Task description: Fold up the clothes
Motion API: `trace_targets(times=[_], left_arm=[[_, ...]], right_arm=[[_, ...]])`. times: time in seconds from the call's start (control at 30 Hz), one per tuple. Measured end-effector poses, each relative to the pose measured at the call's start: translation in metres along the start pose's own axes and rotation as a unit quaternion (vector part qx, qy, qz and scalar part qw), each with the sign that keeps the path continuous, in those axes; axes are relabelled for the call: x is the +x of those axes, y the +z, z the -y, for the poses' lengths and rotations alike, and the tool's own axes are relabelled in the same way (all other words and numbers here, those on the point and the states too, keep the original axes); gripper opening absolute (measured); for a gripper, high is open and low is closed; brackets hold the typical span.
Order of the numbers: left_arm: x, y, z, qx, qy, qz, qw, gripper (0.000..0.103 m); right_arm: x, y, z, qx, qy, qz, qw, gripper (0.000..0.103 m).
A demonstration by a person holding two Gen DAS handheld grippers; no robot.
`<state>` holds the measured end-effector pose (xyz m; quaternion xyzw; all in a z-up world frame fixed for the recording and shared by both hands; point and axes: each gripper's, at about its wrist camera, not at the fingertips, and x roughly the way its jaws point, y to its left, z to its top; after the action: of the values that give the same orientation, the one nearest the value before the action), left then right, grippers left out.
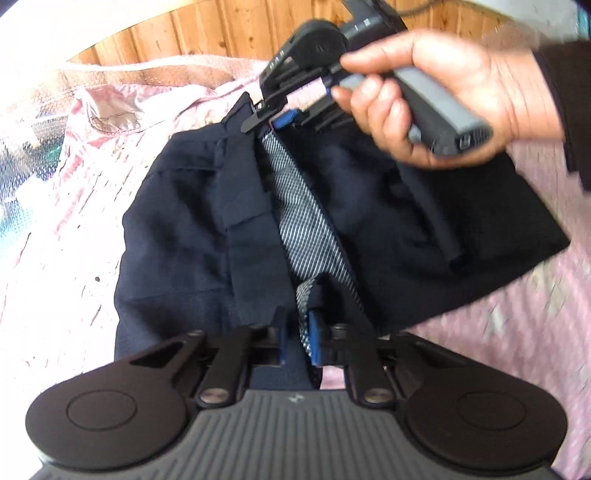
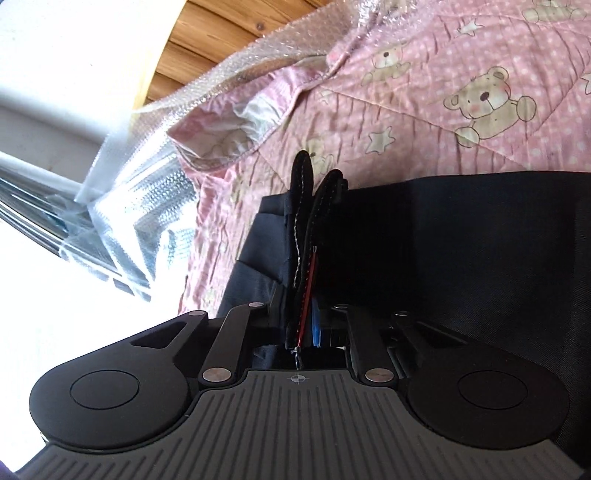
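While the dark navy woven garment with grey striped lining (image 1: 192,206) hangs stretched above the pink teddy-bear quilt (image 2: 424,110) on the bed, the left claw (image 1: 299,332) pinches its near edge. The right claw (image 1: 275,120), held in the right hand (image 1: 443,96), is clamped on the far edge. Bubble wrap (image 2: 229,74) lies beside the quilt, against wood panelling (image 1: 229,26).

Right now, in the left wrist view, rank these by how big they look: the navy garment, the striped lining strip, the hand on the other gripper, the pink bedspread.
1. Pink bedspread, though partly covered.
2. Navy garment.
3. Hand; nearer the camera, so unsure.
4. Striped lining strip.
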<state>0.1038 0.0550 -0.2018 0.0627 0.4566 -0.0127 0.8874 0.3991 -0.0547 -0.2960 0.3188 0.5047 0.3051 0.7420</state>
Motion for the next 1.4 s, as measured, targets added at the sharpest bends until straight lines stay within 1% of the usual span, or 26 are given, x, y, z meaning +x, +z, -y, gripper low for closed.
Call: trace_targets(times=[0.07,0.1,0.13,0.17,0.2,0.3,0.4,0.5,0.6,0.7,0.77,0.8,0.83,0.9,0.93,0.97,1.0,1.07,1.13,1.17,1.23,1.27,1.3,1.33,1.37,1.4], left_arm=[[0.005,0.004,0.005,0.005,-0.001,0.0,1.0,0.011],[0.007,0.005,0.008,0.008,-0.001,-0.001,1.0,0.011],[0.01,0.006,0.011,0.013,-0.002,-0.003,0.9999,0.009],[0.012,0.006,0.014,0.016,-0.003,-0.003,0.9999,0.007],[0.012,0.006,0.016,0.019,-0.004,-0.002,0.9998,0.006],[0.008,0.009,0.021,0.021,-0.015,0.009,0.9996,0.004],[0.0,0.014,0.027,0.02,-0.04,0.02,0.9988,0.003],[0.001,0.015,0.038,0.029,-0.061,0.018,0.9976,0.003],[0.013,0.01,0.05,0.04,-0.073,0.001,0.9966,0.004],[0.021,0.006,0.055,0.046,-0.082,-0.013,0.9955,0.01],[0.011,0.011,0.047,0.031,-0.107,-0.012,0.9937,0.014],[0.001,0.014,0.04,0.018,-0.124,-0.004,0.9921,0.014],[-0.01,0.017,0.031,0.004,-0.142,0.005,0.9899,0.014],[-0.033,0.024,0.007,-0.028,-0.16,0.026,0.9864,0.015],[-0.042,0.029,-0.006,-0.046,-0.164,0.038,0.9846,0.016],[-0.043,0.035,-0.02,-0.065,-0.156,0.048,0.9844,0.016],[-0.043,0.042,-0.034,-0.083,-0.144,0.057,0.9844,0.016],[-0.019,0.059,-0.059,-0.098,-0.112,0.066,0.9867,0.015],[0.011,0.076,-0.083,-0.108,-0.086,0.071,0.9879,0.014],[0.03,0.085,-0.092,-0.109,-0.087,0.069,0.9878,0.014],[0.07,0.099,-0.103,-0.093,-0.083,0.05,0.991,0.014],[0.091,0.103,-0.105,-0.077,-0.077,0.035,0.9934,0.014],[0.104,0.103,-0.106,-0.064,-0.074,0.029,0.9948,0.013],[0.114,0.101,-0.107,-0.052,-0.073,0.025,0.9956,0.01],[0.124,0.1,-0.109,-0.04,-0.072,0.021,0.9964,0.01],[0.122,0.1,-0.11,-0.034,-0.072,0.02,0.9966,0.01]], right_arm=[[0.003,0.003,0.002,0.003,0.0,-0.004,1.0,0.037],[0.007,0.004,0.006,0.004,-0.001,-0.008,1.0,0.05],[0.011,0.004,0.009,0.003,-0.001,-0.011,1.0,0.048],[0.014,0.005,0.011,-0.001,-0.006,-0.011,1.0,0.04],[0.013,0.004,0.011,-0.004,-0.008,-0.007,1.0,0.01],[0.001,0.0,0.01,-0.012,-0.01,0.013,1.0,0.008],[-0.033,-0.005,0.019,0.01,-0.007,0.044,0.999,0.007],[-0.057,-0.009,0.037,0.034,-0.025,0.054,0.998,0.007],[-0.054,-0.009,0.062,0.053,-0.057,0.04,0.996,0.007],[-0.053,-0.01,0.073,0.062,-0.058,0.037,0.996,0.013],[-0.06,-0.012,0.064,0.048,-0.08,0.045,0.995,0.021],[-0.065,-0.013,0.058,0.038,-0.096,0.053,0.993,0.031],[-0.077,-0.016,0.048,0.023,-0.119,0.073,0.99,0.034],[-0.106,-0.024,0.027,0.0,-0.144,0.121,0.982,0.037],[-0.118,-0.031,0.017,-0.004,-0.14,0.143,0.98,0.037],[-0.126,-0.04,0.008,-0.013,-0.127,0.149,0.981,0.037],[-0.128,-0.05,-0.002,-0.03,-0.118,0.144,0.982,0.037],[-0.113,-0.076,-0.023,-0.084,-0.119,0.11,0.983,0.036],[-0.093,-0.106,-0.038,-0.143,-0.13,0.074,0.978,0.031],[-0.083,-0.121,-0.044,-0.171,-0.138,0.057,0.974,0.024],[-0.065,-0.148,-0.048,-0.207,-0.165,0.034,0.964,0.021],[-0.057,-0.159,-0.046,-0.213,-0.177,0.02,0.961,0.021],[-0.049,-0.168,-0.041,-0.215,-0.19,0.008,0.958,0.019],[-0.049,-0.175,-0.04,-0.225,-0.196,0.021,0.954,0.014],[-0.05,-0.182,-0.038,-0.234,-0.201,0.034,0.951,0.014],[-0.053,-0.182,-0.04,-0.23,-0.207,0.033,0.95,0.013]])
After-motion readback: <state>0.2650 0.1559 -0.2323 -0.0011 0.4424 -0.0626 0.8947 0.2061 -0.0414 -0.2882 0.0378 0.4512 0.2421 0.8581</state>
